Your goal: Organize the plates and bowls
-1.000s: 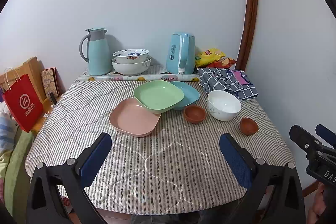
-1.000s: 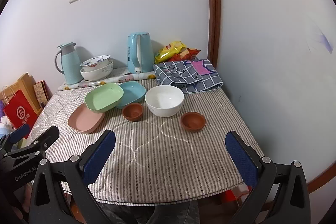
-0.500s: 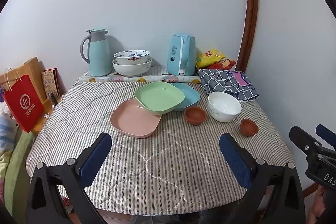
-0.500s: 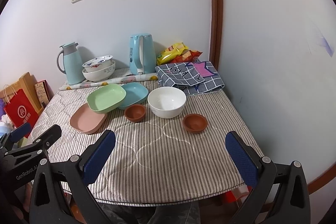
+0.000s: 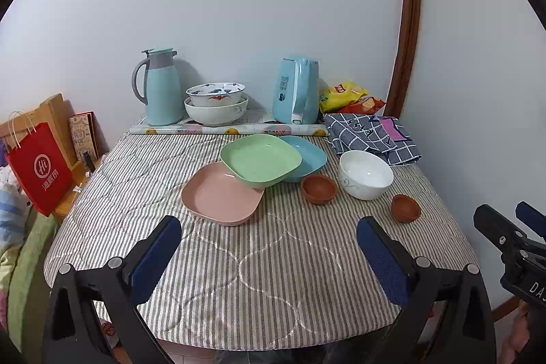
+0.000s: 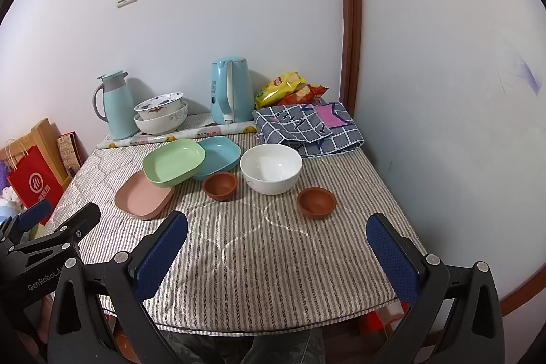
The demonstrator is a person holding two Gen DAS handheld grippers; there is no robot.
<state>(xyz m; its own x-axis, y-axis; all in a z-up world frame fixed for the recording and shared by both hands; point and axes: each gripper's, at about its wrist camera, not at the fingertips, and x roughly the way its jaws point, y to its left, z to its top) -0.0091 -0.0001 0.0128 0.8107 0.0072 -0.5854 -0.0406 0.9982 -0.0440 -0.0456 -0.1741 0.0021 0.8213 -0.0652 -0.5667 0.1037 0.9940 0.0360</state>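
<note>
On the striped table (image 5: 239,278) a green plate (image 5: 261,161) leans across a pink plate (image 5: 218,195) and a blue plate (image 5: 309,156). To their right sit a brown bowl (image 5: 319,189), a white bowl (image 5: 365,174) and a second brown bowl (image 5: 405,208). My left gripper (image 5: 269,232) hangs open over the near table edge, short of the pink plate. My right gripper (image 6: 277,227) is open too, near the front edge, with the second brown bowl (image 6: 316,203) just beyond it. Both hold nothing.
Along the back wall stand a teal thermos (image 5: 162,87), two stacked patterned bowls (image 5: 216,103), a blue kettle (image 5: 298,91), snack bags (image 5: 348,96) and a folded checked cloth (image 5: 368,133). A red paper bag (image 5: 39,169) hangs left of the table. The wall is close on the right.
Both views have shifted slightly downward and closer; the dishes sit a little higher in frame. Nothing on the table has moved, and both grippers stay open.
</note>
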